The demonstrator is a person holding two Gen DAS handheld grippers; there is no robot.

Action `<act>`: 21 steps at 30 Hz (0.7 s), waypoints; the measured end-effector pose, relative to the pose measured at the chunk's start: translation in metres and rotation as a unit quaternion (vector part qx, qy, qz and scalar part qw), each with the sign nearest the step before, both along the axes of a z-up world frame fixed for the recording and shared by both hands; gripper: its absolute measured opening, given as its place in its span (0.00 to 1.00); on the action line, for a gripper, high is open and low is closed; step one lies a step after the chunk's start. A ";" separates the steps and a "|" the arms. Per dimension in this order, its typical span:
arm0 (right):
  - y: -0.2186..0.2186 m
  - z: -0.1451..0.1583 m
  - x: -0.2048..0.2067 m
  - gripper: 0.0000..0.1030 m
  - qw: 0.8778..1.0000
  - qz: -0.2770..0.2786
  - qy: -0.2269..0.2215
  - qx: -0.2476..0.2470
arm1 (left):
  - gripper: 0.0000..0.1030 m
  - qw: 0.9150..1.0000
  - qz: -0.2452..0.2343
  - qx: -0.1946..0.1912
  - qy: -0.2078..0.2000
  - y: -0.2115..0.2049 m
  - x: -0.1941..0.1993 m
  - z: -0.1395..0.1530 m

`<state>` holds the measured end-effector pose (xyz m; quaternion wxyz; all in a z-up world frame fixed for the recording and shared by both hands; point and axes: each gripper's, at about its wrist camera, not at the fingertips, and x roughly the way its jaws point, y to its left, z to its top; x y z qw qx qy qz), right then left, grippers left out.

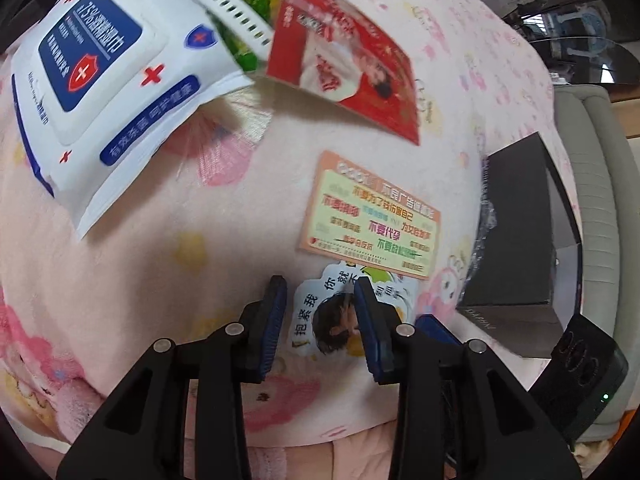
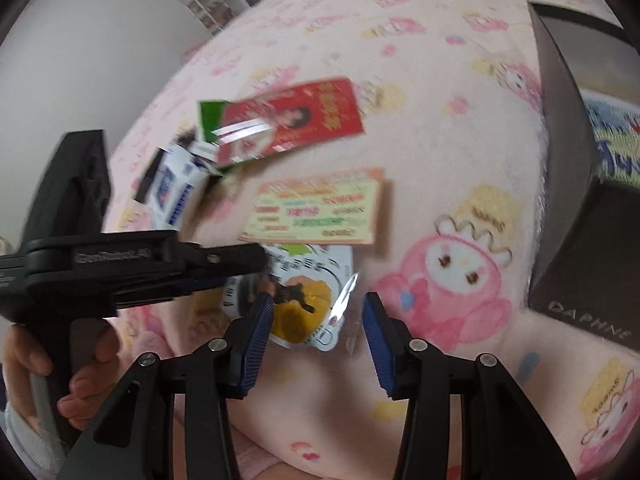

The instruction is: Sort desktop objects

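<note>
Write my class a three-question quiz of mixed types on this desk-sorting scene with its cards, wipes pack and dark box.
1. True or false: the white-and-blue wet-wipes pack lies inside the dark grey cardboard box.
2. Which card lies between the red glossy card and the cut-out sticker card? A orange-bordered text card B green card
3. Fill in: the left gripper hovers over the ____ card.

Key: 1 false; 2 A; 3 sticker

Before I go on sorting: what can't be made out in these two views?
- Green packet, left wrist view: mostly hidden under the white wet-wipes pack and red card.
- Black box, right wrist view: cut by the frame edge.
- Die-cut white sticker: partly behind the left gripper.
</note>
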<state>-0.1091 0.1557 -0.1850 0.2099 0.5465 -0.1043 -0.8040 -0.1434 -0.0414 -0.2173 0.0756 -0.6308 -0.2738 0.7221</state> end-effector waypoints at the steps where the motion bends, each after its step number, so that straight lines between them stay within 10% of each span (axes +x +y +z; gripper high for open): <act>1: 0.002 -0.004 -0.001 0.41 1.000 -0.005 -0.007 0.008 | 0.31 1.000 0.000 -0.002 0.000 0.000 0.000 0.000; 10: 0.000 0.000 0.001 0.36 1.000 0.008 0.009 -0.019 | 0.21 0.999 -0.027 -0.026 0.035 0.009 0.002 0.014; 21: 0.036 0.082 0.015 0.32 0.990 -0.030 0.115 -0.074 | 0.18 0.984 -0.056 0.031 0.165 0.025 0.013 0.086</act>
